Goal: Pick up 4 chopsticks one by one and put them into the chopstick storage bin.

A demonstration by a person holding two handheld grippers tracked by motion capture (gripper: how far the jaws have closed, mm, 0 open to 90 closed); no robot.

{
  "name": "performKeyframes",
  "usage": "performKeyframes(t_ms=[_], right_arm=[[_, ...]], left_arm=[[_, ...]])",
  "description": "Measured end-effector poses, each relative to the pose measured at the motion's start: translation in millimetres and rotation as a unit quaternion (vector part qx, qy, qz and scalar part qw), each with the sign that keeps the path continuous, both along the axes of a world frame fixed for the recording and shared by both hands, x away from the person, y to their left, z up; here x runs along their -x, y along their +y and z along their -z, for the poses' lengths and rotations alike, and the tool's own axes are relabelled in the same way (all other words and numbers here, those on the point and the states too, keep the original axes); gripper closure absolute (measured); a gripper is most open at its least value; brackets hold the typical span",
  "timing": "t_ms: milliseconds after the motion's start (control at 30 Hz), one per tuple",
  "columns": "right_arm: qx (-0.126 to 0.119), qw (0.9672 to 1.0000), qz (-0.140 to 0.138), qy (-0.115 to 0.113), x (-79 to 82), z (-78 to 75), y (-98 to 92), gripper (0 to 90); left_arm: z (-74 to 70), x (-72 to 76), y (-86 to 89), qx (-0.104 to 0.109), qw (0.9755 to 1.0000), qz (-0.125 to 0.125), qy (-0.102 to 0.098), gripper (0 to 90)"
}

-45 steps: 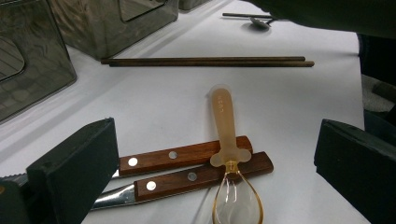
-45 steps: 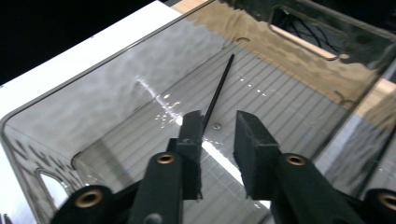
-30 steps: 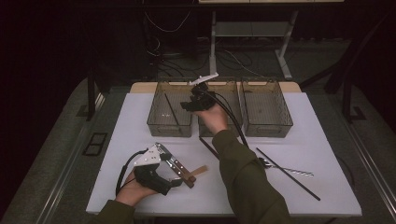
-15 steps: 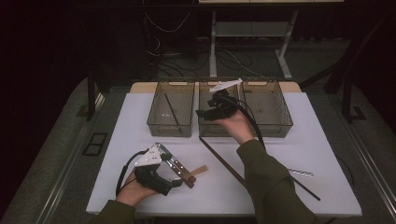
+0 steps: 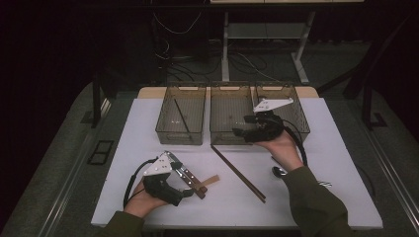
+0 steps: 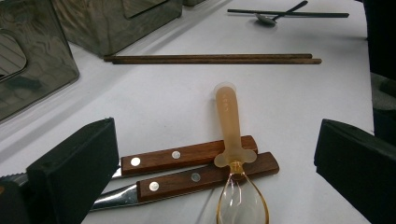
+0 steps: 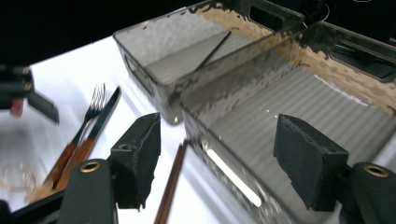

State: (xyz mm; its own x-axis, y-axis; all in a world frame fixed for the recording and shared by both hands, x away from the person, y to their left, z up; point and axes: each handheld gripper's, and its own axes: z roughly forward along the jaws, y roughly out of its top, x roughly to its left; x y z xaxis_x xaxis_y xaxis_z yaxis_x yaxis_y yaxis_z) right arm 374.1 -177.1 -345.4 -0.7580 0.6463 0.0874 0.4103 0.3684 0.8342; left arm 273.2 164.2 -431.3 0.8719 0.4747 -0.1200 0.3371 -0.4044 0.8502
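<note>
Top-down layout of a cutlery-sorting bench. Three smoked plastic bins stand in a row at the 12 o'clock edge of the white surface point(image 5: 346, 163): left bin point(image 5: 181, 121), middle bin point(image 5: 232, 116), right bin point(image 5: 289, 111). A single dark stick lies in the left bin; the middle bin looks bare.

Left gripper point(image 6: 212, 172): jaws spread wide, holding nothing, resting low at the 7 o'clock corner. Directly between its jaws lie a wooden-handled fork point(image 6: 187, 156) and wooden-handled knife point(image 6: 201, 178), side by side and touching, handles toward 3 o'clock in the left gripper view. A translucent amber spoon point(image 6: 231, 135) rests across both handles, its long axis running toward 12 o'clock, bowl nearest the camera. This hand is much the nearer to that pile.

Right gripper point(image 7: 217, 161): jaws likewise spread and empty, hovering over the near wall of the middle bin, pointing toward 10 o'clock.

Brown chopsticks point(image 5: 238, 173) lie mid-surface, axis from 11 to 5 o'clock. A metal spoon point(image 5: 278, 171) sits at 4 o'clock, beside the right forearm.

Likely next pick: the amber spoon, since it lies uppermost.
</note>
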Motion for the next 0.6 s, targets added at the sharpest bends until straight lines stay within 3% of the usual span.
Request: performKeyframes(t_ms=[167, 600], right_arm=[[0.003, 1.0000, -0.001, -0.004, 13.9, 6.5, -20.4, 31.4], [-0.001, 0.9999, -0.001, 0.010, 48.6, 32.2, -66.2, 29.9]], left_arm=[[-0.3, 0.2, 0.6, 0.000, 1.0000, -0.001, -0.002, 0.0], [-1.1, 0.9, 1.9, 0.004, 1.0000, -0.003, -0.002, 0.0]])
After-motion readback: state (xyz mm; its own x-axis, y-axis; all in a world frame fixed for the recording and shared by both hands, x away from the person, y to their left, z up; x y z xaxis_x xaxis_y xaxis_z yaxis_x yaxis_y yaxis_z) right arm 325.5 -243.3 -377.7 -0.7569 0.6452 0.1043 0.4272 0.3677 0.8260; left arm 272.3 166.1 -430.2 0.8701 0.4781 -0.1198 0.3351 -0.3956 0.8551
